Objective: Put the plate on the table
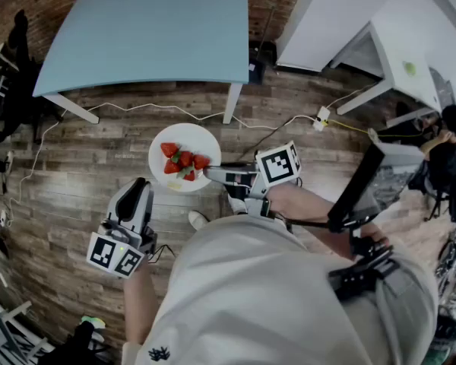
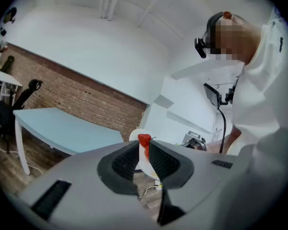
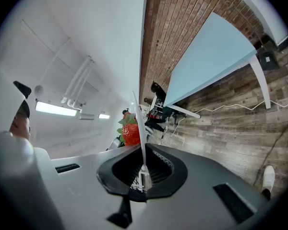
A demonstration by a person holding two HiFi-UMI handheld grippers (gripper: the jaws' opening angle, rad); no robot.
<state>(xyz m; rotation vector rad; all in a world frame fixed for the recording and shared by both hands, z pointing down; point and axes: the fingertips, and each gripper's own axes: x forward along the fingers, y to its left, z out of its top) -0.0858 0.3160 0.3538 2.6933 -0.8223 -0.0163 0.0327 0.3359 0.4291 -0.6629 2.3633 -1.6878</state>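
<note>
Your right gripper reaches in from the right, rolled onto its side, jaws clamped tight on the rim of the plate. Your right forearm is bent across your front. Your left gripper sits just beside the plate's near-left edge, pointing forward and upright, with its jaws slightly apart and nothing pressed between the pads, and your left forearm runs straight behind it.

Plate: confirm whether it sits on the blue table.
No, the right gripper holds the plate over the floor, short of the table.
</note>
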